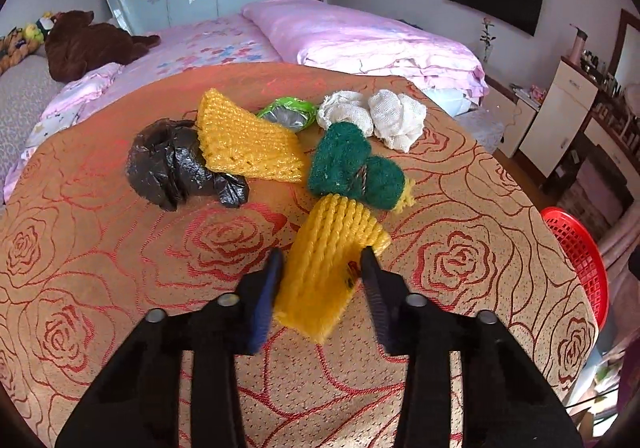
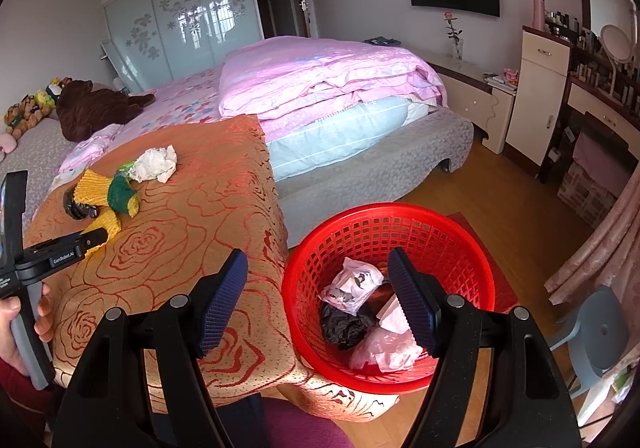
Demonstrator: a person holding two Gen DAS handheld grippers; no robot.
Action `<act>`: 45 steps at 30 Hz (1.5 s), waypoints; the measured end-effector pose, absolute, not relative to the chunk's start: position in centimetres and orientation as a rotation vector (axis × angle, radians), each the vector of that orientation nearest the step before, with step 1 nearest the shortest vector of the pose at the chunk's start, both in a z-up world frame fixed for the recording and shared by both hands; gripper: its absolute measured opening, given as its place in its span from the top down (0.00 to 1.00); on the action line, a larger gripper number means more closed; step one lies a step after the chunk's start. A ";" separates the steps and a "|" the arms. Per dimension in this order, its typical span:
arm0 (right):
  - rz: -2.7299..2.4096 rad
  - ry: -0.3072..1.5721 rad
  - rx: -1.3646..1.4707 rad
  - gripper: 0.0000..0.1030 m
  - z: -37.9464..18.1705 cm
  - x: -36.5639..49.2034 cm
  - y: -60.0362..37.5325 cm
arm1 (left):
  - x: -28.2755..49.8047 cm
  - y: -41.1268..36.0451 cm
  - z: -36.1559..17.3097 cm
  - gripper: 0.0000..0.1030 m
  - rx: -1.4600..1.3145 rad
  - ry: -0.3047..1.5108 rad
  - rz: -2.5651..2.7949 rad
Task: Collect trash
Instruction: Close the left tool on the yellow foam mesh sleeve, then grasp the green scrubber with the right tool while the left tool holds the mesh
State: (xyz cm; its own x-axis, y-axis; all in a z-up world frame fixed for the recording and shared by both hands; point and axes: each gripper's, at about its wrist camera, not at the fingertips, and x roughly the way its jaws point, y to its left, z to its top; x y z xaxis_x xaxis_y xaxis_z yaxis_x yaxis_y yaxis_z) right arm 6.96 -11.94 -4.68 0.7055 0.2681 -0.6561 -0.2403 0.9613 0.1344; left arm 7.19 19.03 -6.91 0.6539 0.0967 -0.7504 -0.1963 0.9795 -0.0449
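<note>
My left gripper point(image 1: 322, 262) has its jaws spread either side of the near yellow foam net point(image 1: 330, 264), the left pad at the net's edge and the right pad just beside it, so I judge I am bracketing it and have not yet clamped; whether either pad truly touches I cannot tell. My right gripper point(image 2: 318, 300) hangs over the red basket point(image 2: 472, 244) with its jaws wide apart and nothing between them. That basket stands on the floor just beside the corner of the table point(image 1: 120, 288), which wears a rose-patterned cloth, and it already holds several pieces: a crumpled white wrapper point(image 2: 352, 284), a black bag point(image 2: 344, 326) and pale pink plastic point(image 2: 384, 354). So part of the collecting looks done. Beyond the net in front of me lies a green scouring pad point(image 1: 354, 167), touching or nearly touching the net's far end. Further left sit a crumpled black plastic bag point(image 1: 172, 163) and, leaning on it, a second yellow foam net point(image 1: 248, 139). At the back are a green-and-silver wrapper point(image 1: 288, 113) and a bundle of white cloth point(image 1: 376, 115), side by side. By my count six pieces remain on the table, the nearest being the one I reckon goes next.
</note>
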 end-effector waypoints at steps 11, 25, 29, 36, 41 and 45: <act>0.371 0.734 0.004 0.32 -4.3 7.9 -6.6 | 5.4 20.4 -6.3 0.78 -0.133 0.818 0.203; 0.554 0.730 -0.100 0.32 -4.1 10.6 4.4 | 3.1 23.1 -4.9 0.79 -0.165 0.778 0.297; 0.600 0.741 -0.141 0.32 -4.5 11.4 7.3 | 2.8 23.6 -4.8 0.79 -0.162 0.773 0.314; 0.659 0.779 -0.186 0.32 -5.6 13.1 11.5 | 2.3 24.9 -4.8 0.79 -0.190 0.767 0.336; 0.664 0.801 -0.205 0.32 -6.2 14.0 13.5 | 1.9 25.6 -4.9 0.79 -0.205 0.766 0.347; 0.666 0.803 -0.217 0.34 -6.3 14.3 14.5 | 1.7 25.6 -5.1 0.79 -0.214 0.769 0.347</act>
State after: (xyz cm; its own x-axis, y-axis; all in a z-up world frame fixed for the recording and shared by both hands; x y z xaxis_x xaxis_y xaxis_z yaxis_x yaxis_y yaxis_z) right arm 14.35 14.48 -6.25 0.5052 0.4675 -0.7254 -0.6259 0.7772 0.0650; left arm 1.73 25.62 -5.08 0.6661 0.2279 -0.7102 -0.3822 0.9219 -0.0627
